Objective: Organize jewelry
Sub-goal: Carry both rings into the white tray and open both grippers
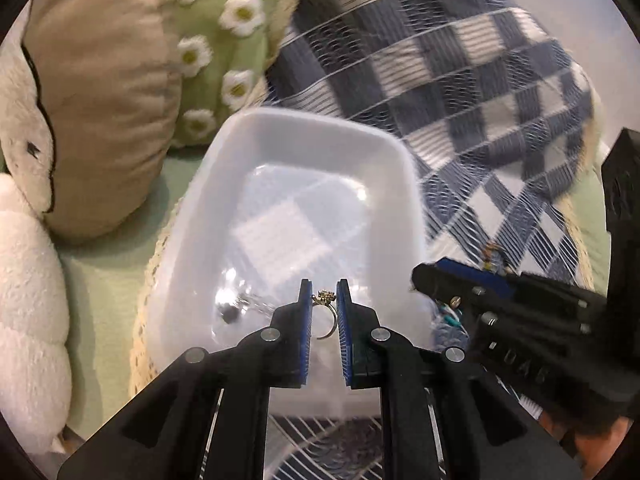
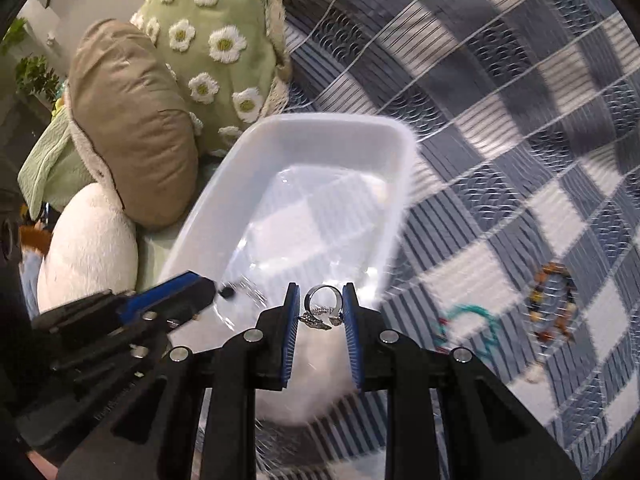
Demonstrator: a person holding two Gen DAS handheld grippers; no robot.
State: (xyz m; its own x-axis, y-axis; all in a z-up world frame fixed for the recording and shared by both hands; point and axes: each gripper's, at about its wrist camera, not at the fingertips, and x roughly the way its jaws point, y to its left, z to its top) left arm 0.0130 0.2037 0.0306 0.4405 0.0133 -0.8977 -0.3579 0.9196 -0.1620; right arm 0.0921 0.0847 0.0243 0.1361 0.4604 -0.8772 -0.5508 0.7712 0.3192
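Observation:
A white plastic tray [image 1: 316,136] sits on a blue checked blanket; it also shows in the right wrist view [image 2: 320,128]. My left gripper [image 1: 325,300] is shut on a gold ring [image 1: 326,312] over the tray's near end. My right gripper [image 2: 320,304] is shut on a silver ring [image 2: 322,300] with small charms, over the tray's near right corner. A small dark-stoned piece [image 1: 229,313] lies inside the tray, seen also in the right wrist view [image 2: 227,292]. A teal cord [image 2: 472,320] and a beaded bracelet [image 2: 554,304] lie on the blanket to the right.
A green daisy cushion [image 1: 224,40], a tan cushion [image 1: 108,100] and white plush pillows [image 1: 28,280] crowd the tray's left side. The checked blanket [image 2: 520,140] rises behind and to the right. My right gripper's body [image 1: 520,320] is close beside the left one.

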